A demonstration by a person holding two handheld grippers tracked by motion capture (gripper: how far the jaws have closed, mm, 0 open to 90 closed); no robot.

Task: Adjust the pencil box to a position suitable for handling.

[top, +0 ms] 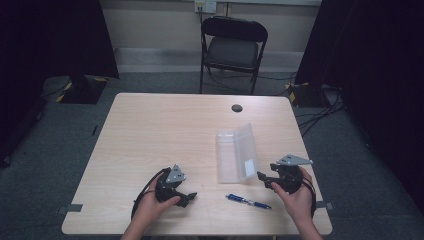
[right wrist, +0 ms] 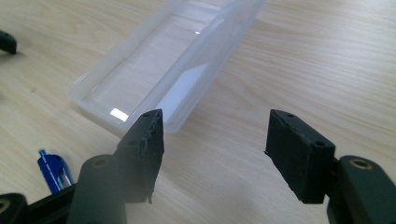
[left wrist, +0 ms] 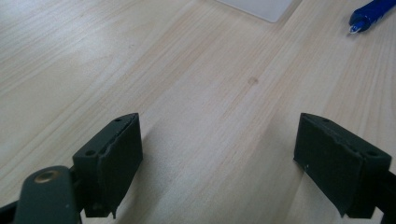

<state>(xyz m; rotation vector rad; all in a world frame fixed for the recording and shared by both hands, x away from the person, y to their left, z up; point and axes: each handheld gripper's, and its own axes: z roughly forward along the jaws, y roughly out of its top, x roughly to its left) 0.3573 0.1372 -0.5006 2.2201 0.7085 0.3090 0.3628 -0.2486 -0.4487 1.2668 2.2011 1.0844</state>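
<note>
Holding both grippers low near the front edge of the table (top: 150, 115) right now, jaws spread wide on each, nothing in either one. My left gripper (top: 186, 198) sits toward the front-left, well apart from everything. My right gripper (top: 264, 179) is just beside the near end of the clear plastic case (top: 236, 155), which lies open on the right half of the table with its lid tipped up. The blue pen (top: 248, 202) lies flat close to the front edge, between my two hands and just in front of the case.

What worries me: the pen is thin and round, so if I come down off-centre it'll probably roll or skitter off the front edge. Also the case looks light, and my right jaw is so close that I could easily bump it and slide it away, or knock the lid shut.
</note>
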